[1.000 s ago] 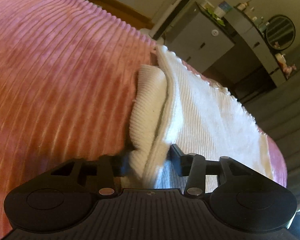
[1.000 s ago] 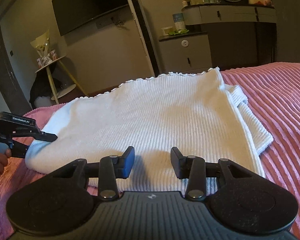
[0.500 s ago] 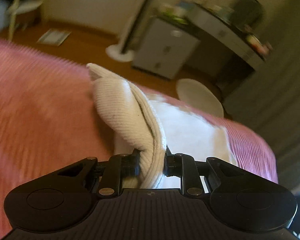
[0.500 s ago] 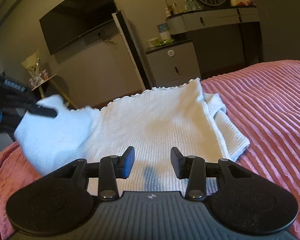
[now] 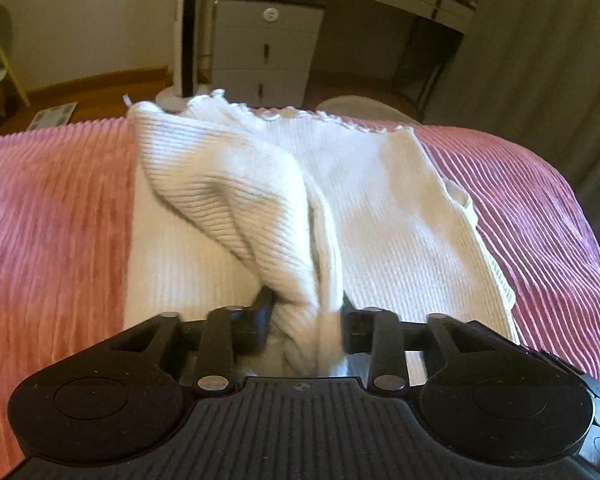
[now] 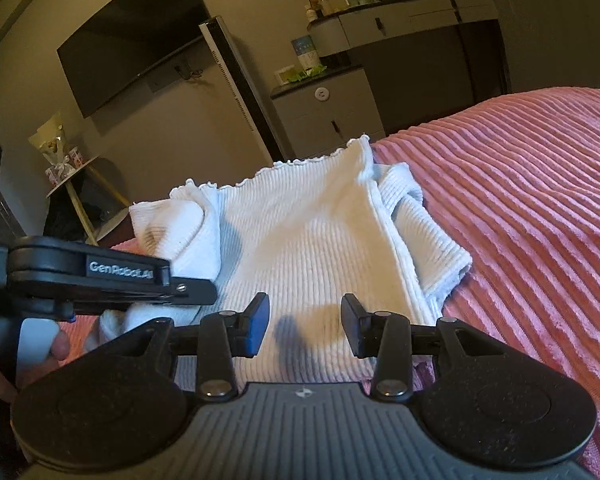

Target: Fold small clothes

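A white ribbed top [image 5: 384, 216] lies on the pink ribbed bedspread [image 5: 48, 208]. My left gripper [image 5: 306, 320] is shut on the top's left sleeve [image 5: 236, 192] and holds it lifted and draped over the body of the top. In the right wrist view the top [image 6: 308, 240] lies ahead, its right sleeve [image 6: 424, 240] folded in at the side. My right gripper [image 6: 304, 320] is open and empty, hovering over the near hem. The left gripper [image 6: 112, 276] shows at the left of that view with the sleeve [image 6: 168, 224] in it.
The bedspread [image 6: 532, 208] stretches wide to the right. Beyond the bed stand a grey drawer cabinet [image 5: 266, 52], a tower fan [image 5: 188, 28], a dresser [image 6: 416, 20], a wall television [image 6: 136, 32] and a small side table [image 6: 76, 176].
My left gripper closed on the left sleeve, lifted it and carried it in over the top's body. My right gripper rose a little and stayed open.
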`<state>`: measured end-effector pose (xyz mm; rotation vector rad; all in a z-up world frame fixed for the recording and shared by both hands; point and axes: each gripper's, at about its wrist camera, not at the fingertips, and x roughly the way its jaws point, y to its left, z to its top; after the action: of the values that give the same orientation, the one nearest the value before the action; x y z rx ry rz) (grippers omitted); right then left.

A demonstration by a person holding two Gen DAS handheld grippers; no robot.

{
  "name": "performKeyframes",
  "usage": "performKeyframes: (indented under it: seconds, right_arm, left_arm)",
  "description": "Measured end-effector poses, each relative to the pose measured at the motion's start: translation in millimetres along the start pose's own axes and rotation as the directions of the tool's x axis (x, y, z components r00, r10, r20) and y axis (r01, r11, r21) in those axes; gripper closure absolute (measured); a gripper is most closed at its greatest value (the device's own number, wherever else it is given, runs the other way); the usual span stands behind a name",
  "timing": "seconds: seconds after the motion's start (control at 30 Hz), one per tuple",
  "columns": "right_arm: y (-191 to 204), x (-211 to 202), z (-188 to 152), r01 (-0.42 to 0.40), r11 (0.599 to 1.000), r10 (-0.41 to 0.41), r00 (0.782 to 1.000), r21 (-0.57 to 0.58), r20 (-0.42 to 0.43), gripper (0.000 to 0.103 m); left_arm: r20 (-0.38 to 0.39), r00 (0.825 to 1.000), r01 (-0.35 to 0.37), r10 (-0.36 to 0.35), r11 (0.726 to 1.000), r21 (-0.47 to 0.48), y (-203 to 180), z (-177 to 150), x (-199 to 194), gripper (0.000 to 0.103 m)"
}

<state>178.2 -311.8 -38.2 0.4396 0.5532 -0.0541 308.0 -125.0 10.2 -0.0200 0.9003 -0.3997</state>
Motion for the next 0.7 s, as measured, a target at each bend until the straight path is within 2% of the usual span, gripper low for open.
performKeyframes:
  seconds: [0.1,0.17,0.3,0.37,0.43,0.5,0.6,0.7]
  right_arm:
    - [1,-3,1,-0.002,1.0,0.002,1.0,-0.004,0.009,0.064]
    - [1,-4,0,-0.005,1.0,0.005,1.0,0.0,0.013,0.064]
    - [2,-4,1,-0.008,1.0,0.008,1.0,0.005,0.017,0.064]
    - [4,-5,1,-0.012,1.0,0.012,1.0,-0.001,0.018,0.064]
    - [6,-7,2,-0.017,1.0,0.017,1.0,0.0,0.022,0.064]
    - [8,-7,3,-0.039,0.999,0.038,0.999,0.014,0.019,0.064]
    - [11,-4,4,-0.088,0.995,0.088,0.996,0.049,-0.002,0.064]
    - [13,0,6,-0.138,0.985,0.142,0.99,0.107,-0.026,0.062]
  left_arm:
    - [0.009,1.0,0.001,-0.001,1.0,0.011,-8,3,-10,0.054]
    - [0.028,0.999,0.045,-0.045,0.999,0.005,1,4,-26,0.05]
    - [0.061,0.991,0.122,-0.118,0.99,-0.063,12,-3,-58,0.048]
    - [0.104,0.987,0.132,-0.122,0.987,-0.097,24,-11,-78,0.041]
    - [0.128,0.99,0.078,-0.061,0.988,-0.132,36,-24,-90,0.038]
    - [0.136,0.99,-0.019,0.041,0.988,-0.155,49,-42,-93,0.038]
    - [0.093,0.984,-0.129,0.151,0.969,-0.211,69,-65,-80,0.038]
    - [0.09,0.981,-0.147,0.171,0.962,-0.23,82,-81,-61,0.038]
